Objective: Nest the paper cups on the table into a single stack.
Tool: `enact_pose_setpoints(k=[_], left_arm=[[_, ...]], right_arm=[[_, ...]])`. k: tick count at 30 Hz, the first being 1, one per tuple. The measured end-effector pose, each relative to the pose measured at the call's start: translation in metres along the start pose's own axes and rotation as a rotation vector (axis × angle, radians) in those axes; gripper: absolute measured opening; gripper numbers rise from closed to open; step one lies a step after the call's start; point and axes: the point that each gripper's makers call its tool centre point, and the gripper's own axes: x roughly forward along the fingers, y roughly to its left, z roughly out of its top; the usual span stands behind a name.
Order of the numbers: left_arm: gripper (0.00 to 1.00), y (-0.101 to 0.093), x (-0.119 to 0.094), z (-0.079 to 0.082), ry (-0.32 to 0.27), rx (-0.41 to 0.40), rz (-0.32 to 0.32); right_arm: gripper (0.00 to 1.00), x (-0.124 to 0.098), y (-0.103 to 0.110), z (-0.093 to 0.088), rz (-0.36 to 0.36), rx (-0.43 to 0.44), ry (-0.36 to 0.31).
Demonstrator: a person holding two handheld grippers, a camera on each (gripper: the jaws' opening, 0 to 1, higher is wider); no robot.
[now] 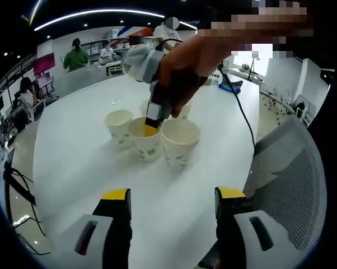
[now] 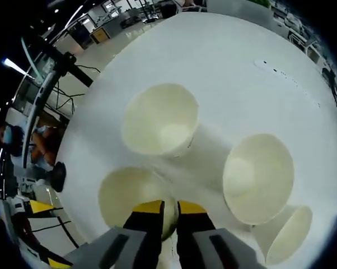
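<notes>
Several white paper cups with green print stand upright in a cluster on the white table (image 1: 73,162). In the left gripper view, my right gripper (image 1: 150,129) comes down from above in a hand, its yellow tips on the rim of the middle cup (image 1: 147,145). A cup (image 1: 119,128) stands to its left and a cup (image 1: 181,143) to its right. My left gripper (image 1: 173,200) is open near the table's front, short of the cups. In the right gripper view, my right gripper (image 2: 169,208) is shut on the wall of the near cup (image 2: 129,193). Other cups (image 2: 160,119) (image 2: 258,176) (image 2: 286,235) stand around it.
A grey mesh chair (image 1: 291,179) stands at the table's right edge. A black cable (image 1: 244,117) runs across the far right of the table. People (image 1: 76,56) sit and stand at the back of the room. A stand with cables (image 2: 45,84) is on the floor beside the table.
</notes>
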Motion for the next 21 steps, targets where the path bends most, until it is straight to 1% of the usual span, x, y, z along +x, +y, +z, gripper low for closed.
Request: enact_pose_setpoints(k=[3, 16, 21], left_arm=[[0.59, -0.0001, -0.0005, -0.0006, 0.001, 0.002, 0.000], [0.59, 0.0007, -0.0016, -0.0016, 0.003, 0.002, 0.002], [0.59, 0.0018, -0.0018, -0.0026, 0.005, 0.001, 0.004]], right_arm=[[0.00, -0.0018, 0.0004, 0.0000, -0.003, 0.003, -0.008], [0.00, -0.0042, 0.0014, 0.0011, -0.009, 0.003, -0.016], [0.00, -0.0103, 0.0048, 0.0008, -0.010, -0.003, -0.024]])
